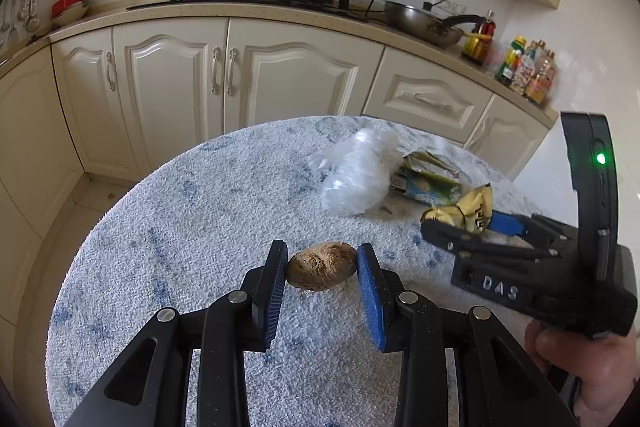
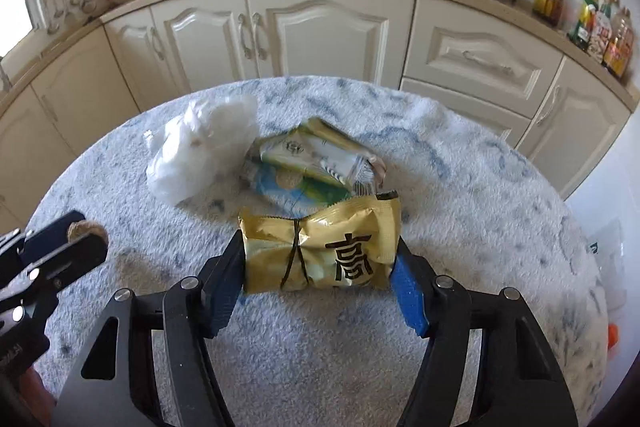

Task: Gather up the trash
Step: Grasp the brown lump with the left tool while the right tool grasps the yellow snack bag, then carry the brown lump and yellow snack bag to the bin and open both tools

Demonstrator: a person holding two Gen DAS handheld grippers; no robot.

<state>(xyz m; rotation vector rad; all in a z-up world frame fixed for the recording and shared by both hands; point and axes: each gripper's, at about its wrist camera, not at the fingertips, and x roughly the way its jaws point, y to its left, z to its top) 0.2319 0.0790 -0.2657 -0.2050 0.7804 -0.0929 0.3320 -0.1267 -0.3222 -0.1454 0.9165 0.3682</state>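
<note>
While brown lump [image 1: 321, 266] sits between left fingers [image 1: 276, 287], gold wrapper [image 2: 320, 245] spans right fingers [image 2: 408, 295].

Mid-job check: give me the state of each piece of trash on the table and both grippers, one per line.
Left gripper: shut on the brown lump.
Right gripper: shut on the gold wrapper.
Clear plastic bag: crumpled, lying loose on the table.
Green packet: crumpled, beside the bag, ungripped.
</note>
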